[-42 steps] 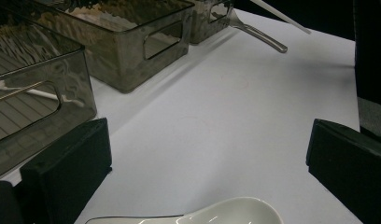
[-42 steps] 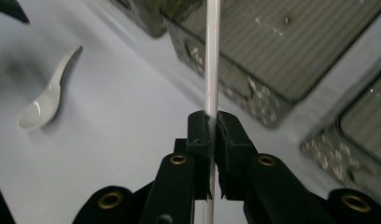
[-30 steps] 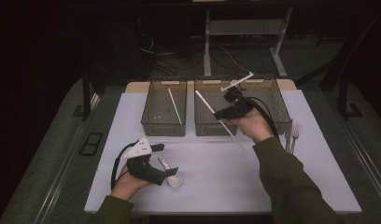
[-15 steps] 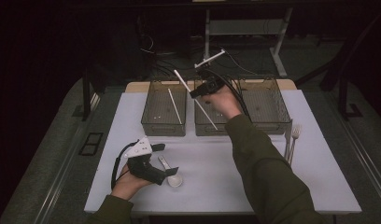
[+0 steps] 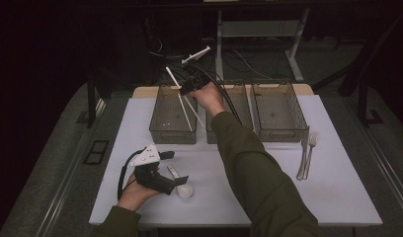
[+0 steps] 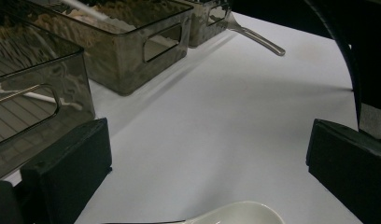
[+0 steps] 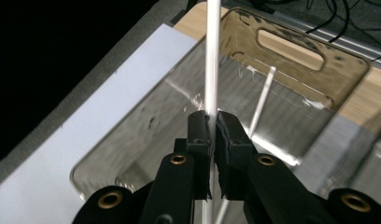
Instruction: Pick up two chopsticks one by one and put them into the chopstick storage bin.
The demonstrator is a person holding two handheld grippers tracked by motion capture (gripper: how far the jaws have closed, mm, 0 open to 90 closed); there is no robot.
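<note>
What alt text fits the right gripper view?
The right tool, shut on a thin white plastic stick, holds it above a clear smoky plastic bin. A second white stick lies inside the bin, on a white tabletop.

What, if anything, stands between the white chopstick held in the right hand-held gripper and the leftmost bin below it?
Nothing visible does. The right hand-held gripper holds the white chopstick directly above the leftmost bin, whose top is open. One other chopstick lies inside, leaving room beside it.
</note>
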